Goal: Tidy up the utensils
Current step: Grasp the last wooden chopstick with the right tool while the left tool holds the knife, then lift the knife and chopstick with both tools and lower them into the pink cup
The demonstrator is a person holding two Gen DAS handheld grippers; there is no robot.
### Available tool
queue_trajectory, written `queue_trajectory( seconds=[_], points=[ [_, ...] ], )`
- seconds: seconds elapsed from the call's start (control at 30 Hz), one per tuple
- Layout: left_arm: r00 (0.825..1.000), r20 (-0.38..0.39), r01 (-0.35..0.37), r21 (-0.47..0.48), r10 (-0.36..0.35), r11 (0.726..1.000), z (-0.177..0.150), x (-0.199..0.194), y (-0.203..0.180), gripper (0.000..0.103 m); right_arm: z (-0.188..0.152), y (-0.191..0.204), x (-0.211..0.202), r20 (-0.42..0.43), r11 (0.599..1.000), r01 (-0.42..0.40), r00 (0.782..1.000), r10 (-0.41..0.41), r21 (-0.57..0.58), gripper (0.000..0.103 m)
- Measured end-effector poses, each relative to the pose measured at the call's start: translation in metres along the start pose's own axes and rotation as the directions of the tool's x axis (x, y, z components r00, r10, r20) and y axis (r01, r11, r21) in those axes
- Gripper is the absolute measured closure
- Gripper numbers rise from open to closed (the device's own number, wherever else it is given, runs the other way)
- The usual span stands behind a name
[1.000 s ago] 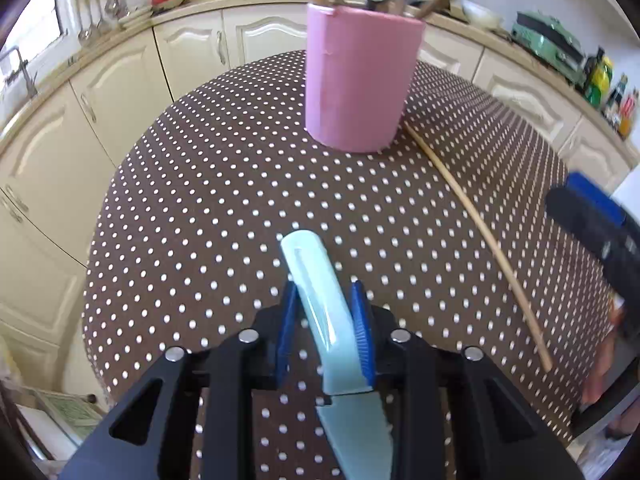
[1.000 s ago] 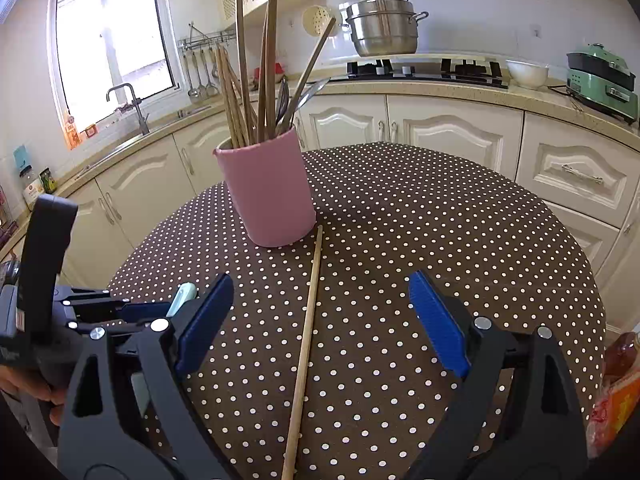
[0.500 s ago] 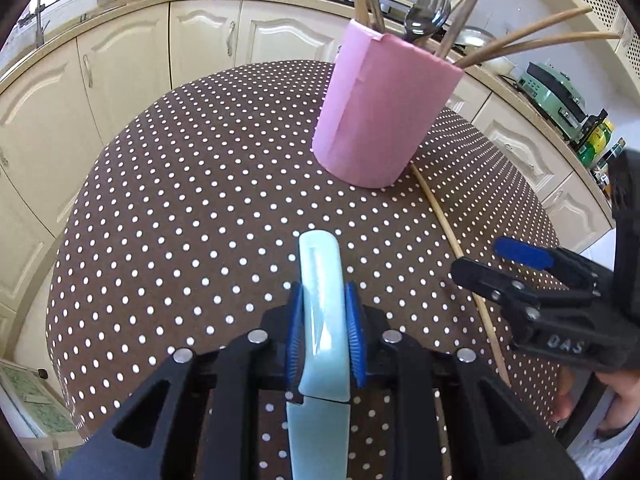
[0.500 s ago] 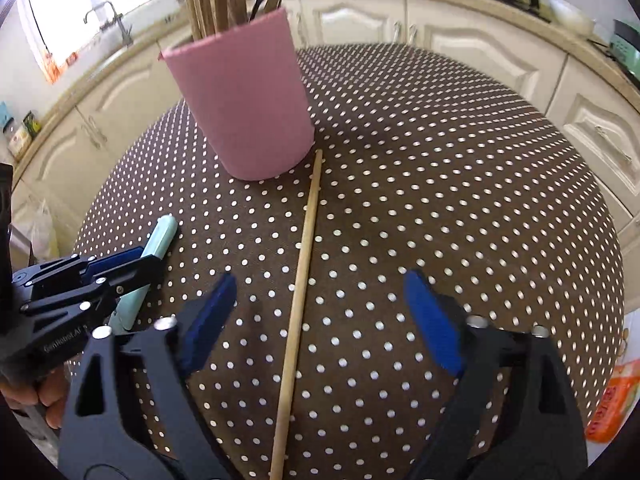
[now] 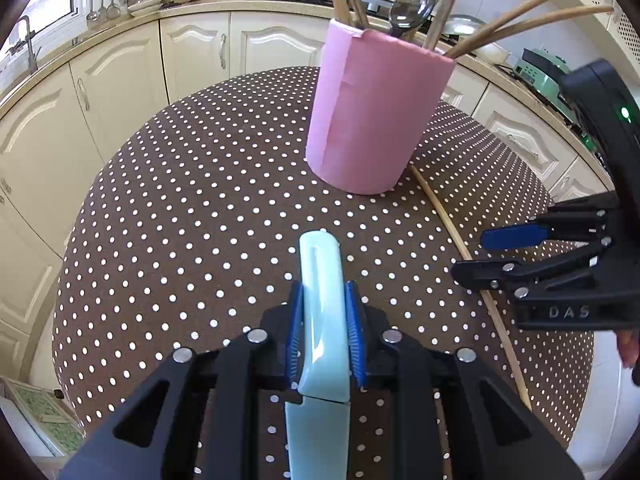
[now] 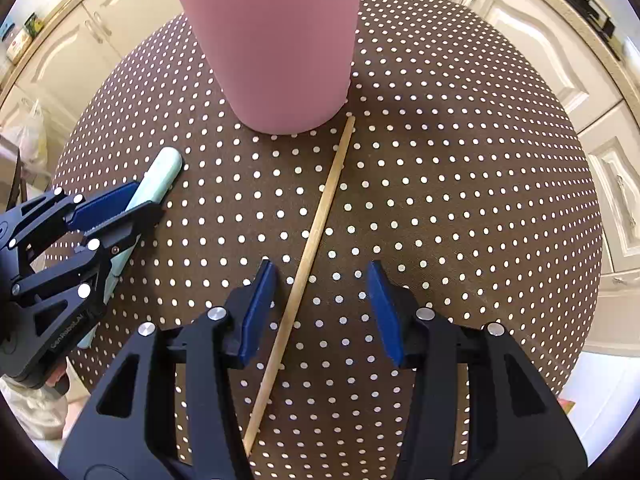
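Left wrist: utensils point(image 5: 412, 4) in pink holder point(image 5: 372, 116)

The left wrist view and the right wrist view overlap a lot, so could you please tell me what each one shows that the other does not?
Only the left wrist view shows the open top of the pink holder, with wooden sticks and a metal spoon standing in it.

Only the right wrist view shows the loose chopstick in full, lying between the open jaws of the right gripper.

Both show the dotted tablecloth, the holder's wall, the chopstick and the left gripper shut on the pale green knife.
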State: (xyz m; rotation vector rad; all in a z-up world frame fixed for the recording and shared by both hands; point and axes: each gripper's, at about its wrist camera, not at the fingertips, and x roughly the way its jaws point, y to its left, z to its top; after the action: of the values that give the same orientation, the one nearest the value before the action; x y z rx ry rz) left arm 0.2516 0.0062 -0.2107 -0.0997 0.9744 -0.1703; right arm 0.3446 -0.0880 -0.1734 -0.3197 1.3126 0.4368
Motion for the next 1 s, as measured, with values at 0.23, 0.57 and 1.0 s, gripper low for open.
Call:
queue_trajectory(
  seconds=[0.23, 0.57, 1.0],
  points=[
    [1.0, -0.023, -0.006, 0.02, 0.007, 1.0, 0.003, 0.002, -0.005, 0.082, 0.015, -0.008, 0.002, -0.042, 1.0, 0.019, 0.999, -0.018, 0.01, 0.068],
    [0.999, -0.033, -0.034, 0.024, 0.035, 0.999, 0.006, 0.006, -0.013, 0.082, -0.011, -0.021, -0.011, 0.017, 0.999, -0.042, 0.999, 0.042, 0.033, 0.097],
    [0.998, 0.056, 0.005, -0.054, -0.002, 0.999, -0.005, -0.015, -0.004, 0.083, -0.066, -0.088, -0.026, 0.236, 0.915, -0.371, 0.914, 0.33, 0.156, 0.097]
  ],
)
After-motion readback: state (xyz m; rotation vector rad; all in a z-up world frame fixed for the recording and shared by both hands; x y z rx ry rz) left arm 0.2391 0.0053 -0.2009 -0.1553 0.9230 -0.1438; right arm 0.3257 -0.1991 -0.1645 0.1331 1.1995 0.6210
